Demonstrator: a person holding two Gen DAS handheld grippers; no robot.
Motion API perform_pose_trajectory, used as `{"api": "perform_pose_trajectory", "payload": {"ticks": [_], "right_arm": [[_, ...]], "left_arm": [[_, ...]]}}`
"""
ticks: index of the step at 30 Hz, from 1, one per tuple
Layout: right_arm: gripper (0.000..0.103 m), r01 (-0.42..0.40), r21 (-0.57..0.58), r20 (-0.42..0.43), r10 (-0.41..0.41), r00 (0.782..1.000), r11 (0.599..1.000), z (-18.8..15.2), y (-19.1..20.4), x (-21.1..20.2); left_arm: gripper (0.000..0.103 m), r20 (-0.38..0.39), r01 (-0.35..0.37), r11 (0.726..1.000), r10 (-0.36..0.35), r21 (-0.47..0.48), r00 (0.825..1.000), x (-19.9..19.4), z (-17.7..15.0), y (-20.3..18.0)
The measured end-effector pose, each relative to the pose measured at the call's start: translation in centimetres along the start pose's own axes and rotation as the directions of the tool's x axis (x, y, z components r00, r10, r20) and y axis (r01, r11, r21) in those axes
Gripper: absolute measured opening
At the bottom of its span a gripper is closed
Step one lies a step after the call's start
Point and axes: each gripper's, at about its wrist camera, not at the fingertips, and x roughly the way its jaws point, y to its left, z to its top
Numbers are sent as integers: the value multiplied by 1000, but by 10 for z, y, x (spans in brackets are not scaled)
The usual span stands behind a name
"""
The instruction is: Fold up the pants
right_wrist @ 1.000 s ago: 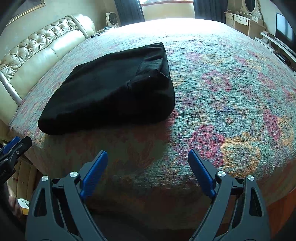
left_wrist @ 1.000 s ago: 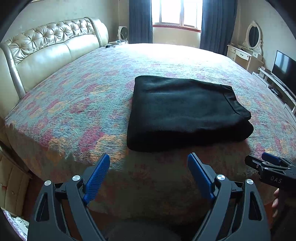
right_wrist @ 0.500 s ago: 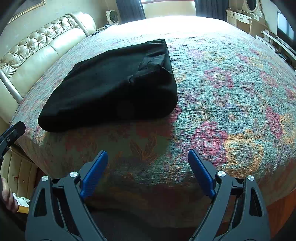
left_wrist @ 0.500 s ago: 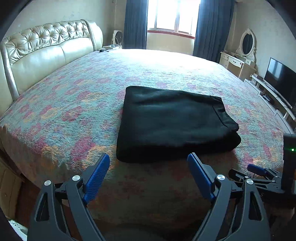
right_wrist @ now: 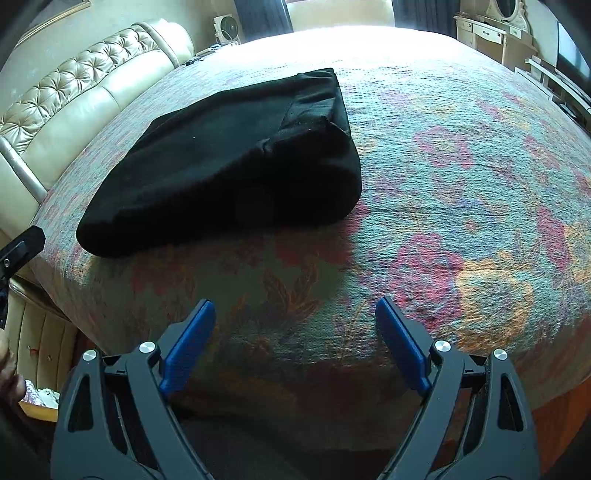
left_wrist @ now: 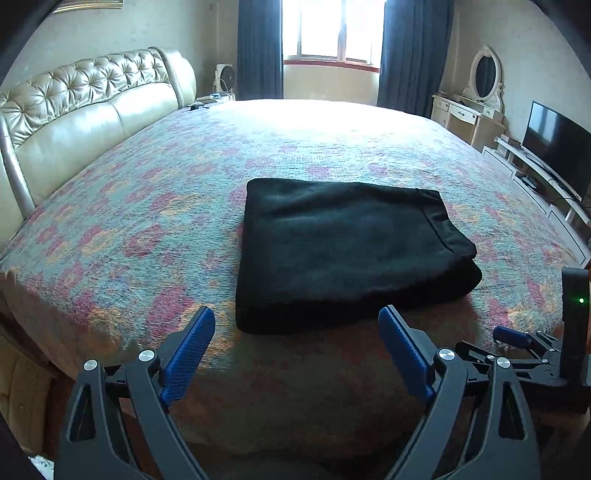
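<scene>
The black pants (left_wrist: 347,251) lie folded into a thick rectangle near the front edge of the bed; they also show in the right wrist view (right_wrist: 229,166), up and to the left. My left gripper (left_wrist: 295,317) is open and empty, just in front of the pants' near edge. My right gripper (right_wrist: 293,308) is open and empty over the bed's front edge, apart from the pants. Part of the right gripper (left_wrist: 517,338) shows at the lower right of the left wrist view.
The bed (left_wrist: 184,206) has a floral cover and a cream tufted headboard (left_wrist: 74,110) at the left. A dresser with mirror (left_wrist: 476,96) and a TV (left_wrist: 554,144) stand at the right. A window with dark curtains (left_wrist: 332,33) is at the back.
Both grippers have drawn back and risen slightly from the bed; the pants look farther away. The pants have not moved. Both grippers stay open.
</scene>
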Motion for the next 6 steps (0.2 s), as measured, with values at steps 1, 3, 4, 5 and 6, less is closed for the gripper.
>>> {"api": "perform_pose_trajectory", "payload": {"ticks": [1,3,4,5,6], "right_arm": [[88,0,0,-1,0,1000,1000,0,0,0],[88,0,1,-3,0,1000,1000,0,1,1],[88,1,1,-4,-1,1000,1000,-1,2,1],[88,1,1,-5,-1,1000,1000,-1,2,1],[88,2,0,-5,-2,1000,1000,-2,4,1]], "left_arm": [[89,-9,-1,1000,1,-12,1000,1,0,2],[89,-32,5,1000,-5,-20,999,6,1,4],[89,-39,-8,1000,7,-21,999,7,0,4],[89,-42,-13,1000,12,-24,999,9,0,5],[89,-44,-15,1000,14,-27,999,9,-1,6]]}}
